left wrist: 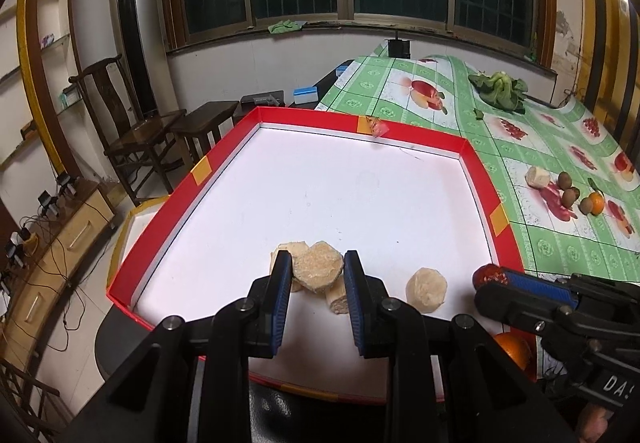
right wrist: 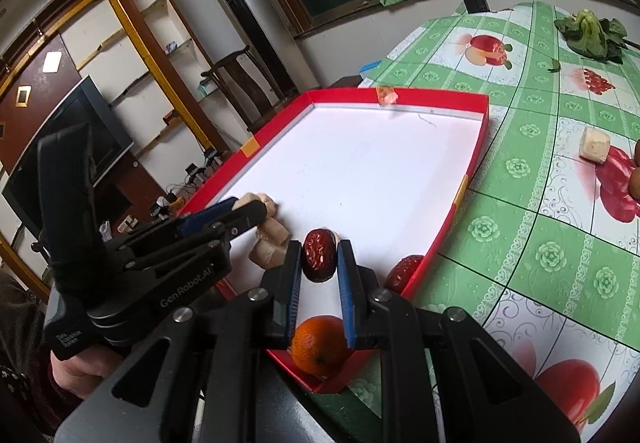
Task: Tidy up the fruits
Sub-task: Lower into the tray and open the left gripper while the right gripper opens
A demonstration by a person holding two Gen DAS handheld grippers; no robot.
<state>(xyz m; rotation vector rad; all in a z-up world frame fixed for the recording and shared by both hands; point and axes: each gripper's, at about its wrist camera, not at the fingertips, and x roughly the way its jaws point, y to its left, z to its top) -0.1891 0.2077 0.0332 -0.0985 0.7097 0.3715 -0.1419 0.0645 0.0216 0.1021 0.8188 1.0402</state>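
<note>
The left gripper [left wrist: 318,269], low in the centre of its own view, is clenched on a pale, rough-cut fruit chunk [left wrist: 318,267], held just above two similar chunks lying on the white floor of the red-rimmed tray [left wrist: 168,211]. A fourth chunk [left wrist: 426,291] sits just to the right of them. The right gripper [right wrist: 319,258] grips a wrinkled red date [right wrist: 318,255] between its blue pads [right wrist: 347,283], low in the centre of its view over the tray's near corner. Below it an orange [right wrist: 318,343] rests in that corner, and a second date [right wrist: 404,271] lies against the tray's right wall.

Out on the green fruit-print tablecloth [right wrist: 560,243], at the right of the frame, another pale chunk [right wrist: 595,145] still waits, with kiwis [left wrist: 568,189] and another orange [left wrist: 594,203] beyond.

The likely risks: the two grippers work close together and could knock one another, and a chunk released onto the pile may roll off or scatter the others. The date, round and slick, could slip from the pads if squeezed unevenly.
</note>
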